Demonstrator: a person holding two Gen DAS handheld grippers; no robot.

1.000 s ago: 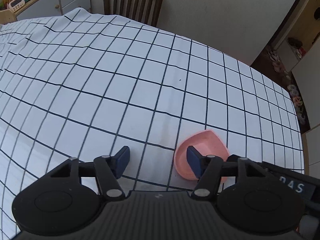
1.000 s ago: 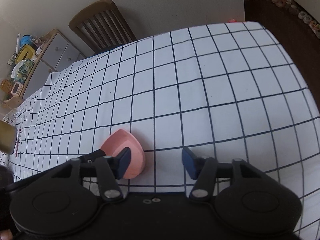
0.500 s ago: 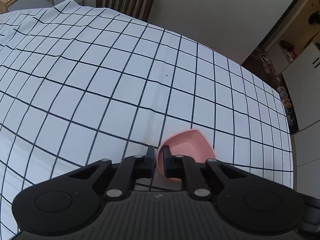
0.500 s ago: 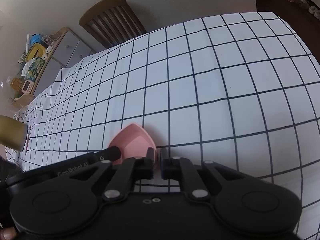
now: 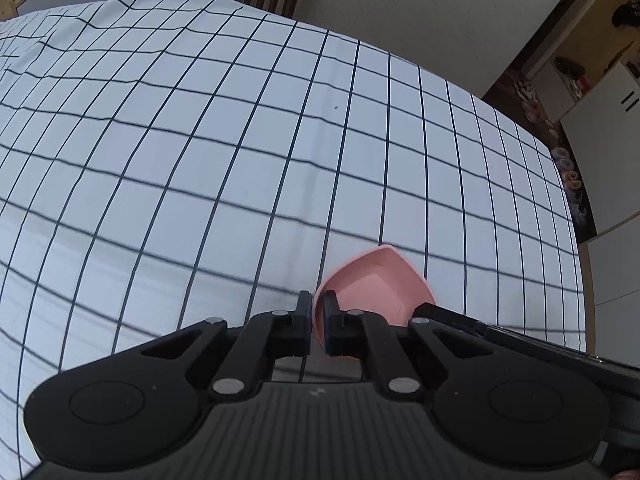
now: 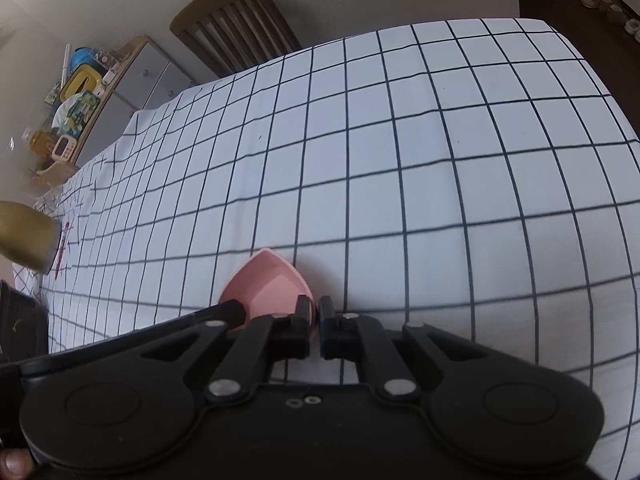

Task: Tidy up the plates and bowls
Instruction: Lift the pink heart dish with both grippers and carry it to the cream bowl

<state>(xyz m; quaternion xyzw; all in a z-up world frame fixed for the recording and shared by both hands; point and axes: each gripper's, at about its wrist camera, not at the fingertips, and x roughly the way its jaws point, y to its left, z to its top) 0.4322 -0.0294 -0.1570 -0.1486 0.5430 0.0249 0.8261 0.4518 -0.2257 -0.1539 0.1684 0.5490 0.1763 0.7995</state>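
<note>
A white tablecloth with a dark grid (image 5: pixel 240 160) covered the dining table, with a slatted wooden chair (image 6: pixel 236 24) at its far edge and a cluttered sideboard (image 6: pixel 80 96) against the wall beyond. Near the table's near edge sat a small pink heart-shaped bowl (image 5: pixel 376 284), the only dish in view. The left gripper (image 5: pixel 318 312) had its jaws clamped on the bowl's left rim, and the right gripper (image 6: pixel 314 316) was pinched on the opposite rim, so both held the same bowl. Whether it rested on the cloth or was just lifted could not be told. Judging by this, the sorting was barely under way: no stack, plate or rack showed, so placing the bowl remained.
</note>
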